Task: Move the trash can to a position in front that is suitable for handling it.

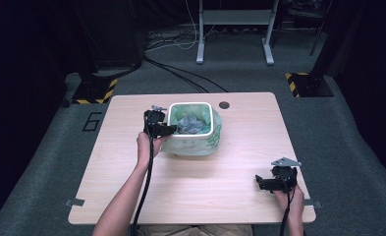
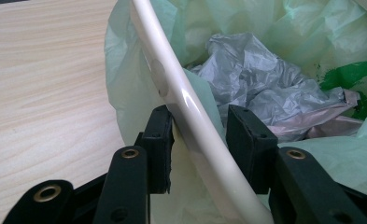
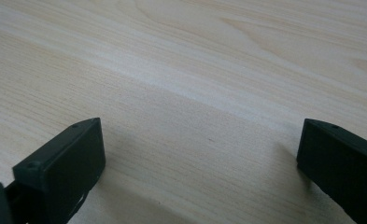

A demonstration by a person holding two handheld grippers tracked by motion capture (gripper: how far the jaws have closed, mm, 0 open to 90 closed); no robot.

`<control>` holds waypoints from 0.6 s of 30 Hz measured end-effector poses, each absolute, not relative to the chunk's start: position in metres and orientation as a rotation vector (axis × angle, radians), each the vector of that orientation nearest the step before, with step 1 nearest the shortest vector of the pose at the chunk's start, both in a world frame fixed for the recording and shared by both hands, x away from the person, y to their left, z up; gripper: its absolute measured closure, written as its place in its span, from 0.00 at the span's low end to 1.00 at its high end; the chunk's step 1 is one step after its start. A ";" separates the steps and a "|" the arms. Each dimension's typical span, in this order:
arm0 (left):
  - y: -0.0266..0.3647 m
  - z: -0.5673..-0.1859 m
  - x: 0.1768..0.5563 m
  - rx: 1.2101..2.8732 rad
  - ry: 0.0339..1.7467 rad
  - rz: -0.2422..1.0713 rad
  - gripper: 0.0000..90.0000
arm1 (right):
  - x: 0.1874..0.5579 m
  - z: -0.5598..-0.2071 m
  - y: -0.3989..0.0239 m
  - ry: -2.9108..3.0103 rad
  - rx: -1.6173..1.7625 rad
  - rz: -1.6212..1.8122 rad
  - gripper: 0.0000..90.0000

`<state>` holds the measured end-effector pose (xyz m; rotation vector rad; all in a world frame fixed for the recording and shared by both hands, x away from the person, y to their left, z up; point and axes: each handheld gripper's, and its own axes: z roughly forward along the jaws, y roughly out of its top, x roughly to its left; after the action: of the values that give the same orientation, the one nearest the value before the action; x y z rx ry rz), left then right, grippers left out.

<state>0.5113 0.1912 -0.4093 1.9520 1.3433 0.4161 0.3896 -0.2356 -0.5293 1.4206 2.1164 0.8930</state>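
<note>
Near the middle of the high view, slightly toward the upper part of the wooden table [image 1: 230, 162], we see a small white bin [image 1: 207, 110] with a rounded square rim. It is lined with a pale green plastic bag [image 1: 200, 145], whose loose film spills over the rim and bulges down the outside of the bin. Inside the bin lies crumpled grey plastic [image 1: 190, 124], and in the left gripper view we can also make out a pinkish scrap [image 2: 312, 122] beside the grey wad and a patch of green print on the liner at the right edge of the frame.

At the bin's left side in the high view, we hold the left gripper [image 1: 167, 129] against the rim. In the left gripper view its two black jaws straddle the white rim [image 2: 190, 112], one outside the bin and one inside, with green liner caught between them. The outer pad touches the film and rim; the inner pad stands near the rim with a sliver of gap, so we cannot tell whether the grip is tight.

At the lower right of the high view, we rest the right gripper [image 1: 260, 183] on bare table, well apart from the bin. Its jaws stand wide apart with nothing but wood grain between them
</note>
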 end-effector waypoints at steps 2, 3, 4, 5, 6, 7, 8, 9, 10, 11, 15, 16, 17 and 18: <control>0.190 -0.409 0.511 1.957 1.336 0.416 0.68 | 0.390 -0.529 -0.236 2.117 1.421 0.892 0.00; 0.189 -0.409 0.511 1.955 1.336 0.415 0.68 | 0.390 -0.529 -0.236 2.117 1.421 0.892 0.00; 0.188 -0.410 0.511 1.950 1.339 0.414 0.68 | 0.390 -0.529 -0.236 2.116 1.421 0.893 0.00; 0.188 -0.410 0.511 1.947 1.339 0.413 0.68 | 0.390 -0.529 -0.236 2.117 1.421 0.893 0.00; 0.187 -0.410 0.511 1.954 1.335 0.414 0.68 | 0.390 -0.529 -0.236 2.117 1.421 0.893 0.00; 0.187 -0.410 0.511 1.954 1.335 0.414 0.68 | 0.390 -0.529 -0.236 2.117 1.421 0.893 0.00; 0.185 -0.410 0.511 1.956 1.335 0.413 0.68 | 0.390 -0.529 -0.236 2.117 1.421 0.893 0.00; 0.184 -0.410 0.510 1.955 1.341 0.414 0.67 | 0.390 -0.529 -0.236 2.116 1.421 0.893 0.00; 0.183 -0.410 0.510 1.952 1.340 0.413 0.67 | 0.390 -0.529 -0.236 2.117 1.421 0.893 0.00; 0.183 -0.411 0.510 1.953 1.335 0.412 0.67 | 0.390 -0.529 -0.236 2.117 1.421 0.893 0.00; 0.179 -0.411 0.510 1.960 1.327 0.411 0.67 | 0.389 -0.529 -0.236 2.116 1.419 0.893 0.01; 0.178 -0.411 0.509 1.963 1.325 0.411 0.66 | 0.389 -0.529 -0.235 2.116 1.419 0.893 0.01; 0.178 -0.411 0.509 1.963 1.325 0.411 0.66 | 0.389 -0.529 -0.235 2.116 1.419 0.893 0.01; 0.178 -0.411 0.510 1.965 1.320 0.399 0.65 | 0.389 -0.529 -0.235 2.116 1.419 0.893 0.01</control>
<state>0.5099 0.1784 -0.4111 1.9651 1.3195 0.3987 0.3894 -0.2355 -0.5292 1.4187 2.1160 0.8930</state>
